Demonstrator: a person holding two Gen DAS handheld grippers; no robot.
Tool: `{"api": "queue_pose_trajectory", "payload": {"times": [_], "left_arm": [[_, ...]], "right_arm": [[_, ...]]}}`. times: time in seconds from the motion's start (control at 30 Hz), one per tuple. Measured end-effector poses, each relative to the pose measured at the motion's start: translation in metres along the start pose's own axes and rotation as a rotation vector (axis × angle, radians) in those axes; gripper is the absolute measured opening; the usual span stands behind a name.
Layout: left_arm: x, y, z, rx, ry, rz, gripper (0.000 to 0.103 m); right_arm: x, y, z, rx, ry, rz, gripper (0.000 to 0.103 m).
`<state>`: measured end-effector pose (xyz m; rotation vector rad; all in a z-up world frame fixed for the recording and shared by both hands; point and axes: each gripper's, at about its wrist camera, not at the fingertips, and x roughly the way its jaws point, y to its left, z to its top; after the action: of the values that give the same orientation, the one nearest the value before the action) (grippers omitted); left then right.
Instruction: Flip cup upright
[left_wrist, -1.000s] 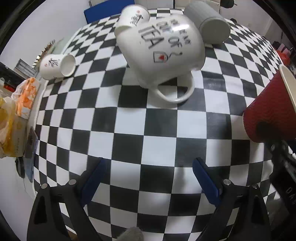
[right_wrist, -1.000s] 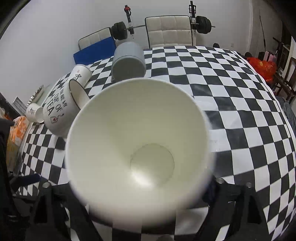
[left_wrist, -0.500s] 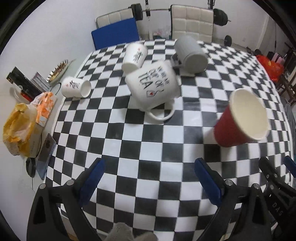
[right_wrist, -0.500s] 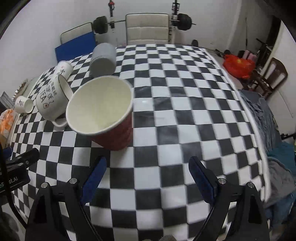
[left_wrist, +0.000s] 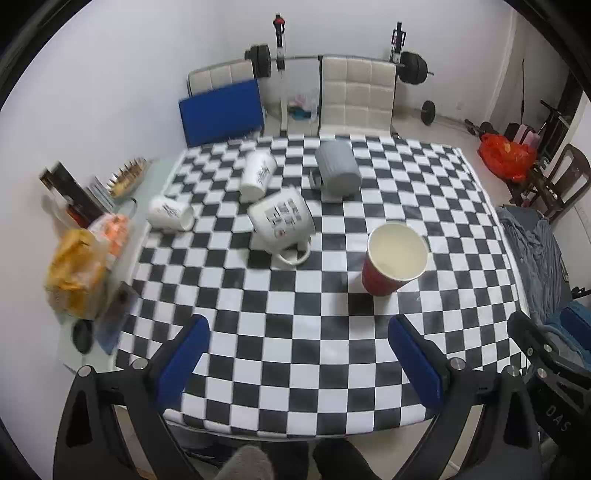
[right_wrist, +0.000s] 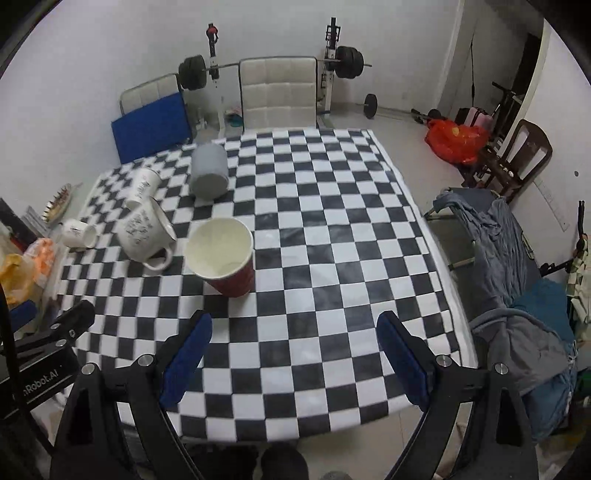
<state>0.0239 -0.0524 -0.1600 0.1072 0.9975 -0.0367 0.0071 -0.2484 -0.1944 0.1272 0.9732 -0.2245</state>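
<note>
A red paper cup (left_wrist: 394, 259) with a white inside stands upright on the checkered table; it also shows in the right wrist view (right_wrist: 223, 256). My left gripper (left_wrist: 297, 354) is open and empty, held back above the table's near edge. My right gripper (right_wrist: 293, 350) is open and empty, also back at the near edge, apart from the cup.
A large white tea mug (left_wrist: 282, 226), two small white cups (left_wrist: 257, 175) (left_wrist: 169, 213) and a grey cup (left_wrist: 338, 170) lie on their sides on the far left of the checkered tablecloth (left_wrist: 332, 332). Bags (left_wrist: 74, 273) sit at the left edge. Chairs (right_wrist: 279, 96) stand behind.
Both grippers have pulled back and up from the table. The right gripper, holding the red cup a second ago, has let it go; the cup now stands upright alone.
</note>
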Motion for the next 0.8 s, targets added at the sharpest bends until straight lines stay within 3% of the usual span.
{"api": "queue_pose_trajectory", "payload": {"times": [0.33, 0.8], "left_arm": [[-0.063, 0.005, -0.001, -0.013, -0.029, 0.018, 0.099], [-0.102, 0.007, -0.003, -0.034, -0.011, -0.004, 0.099]], "right_arm": [[-0.082, -0.008, 0.004, -0.01, -0.002, 0.021, 0.092], [-0.139, -0.011, 0.013, -0.023, -0.008, 0.04, 0.092]]}}
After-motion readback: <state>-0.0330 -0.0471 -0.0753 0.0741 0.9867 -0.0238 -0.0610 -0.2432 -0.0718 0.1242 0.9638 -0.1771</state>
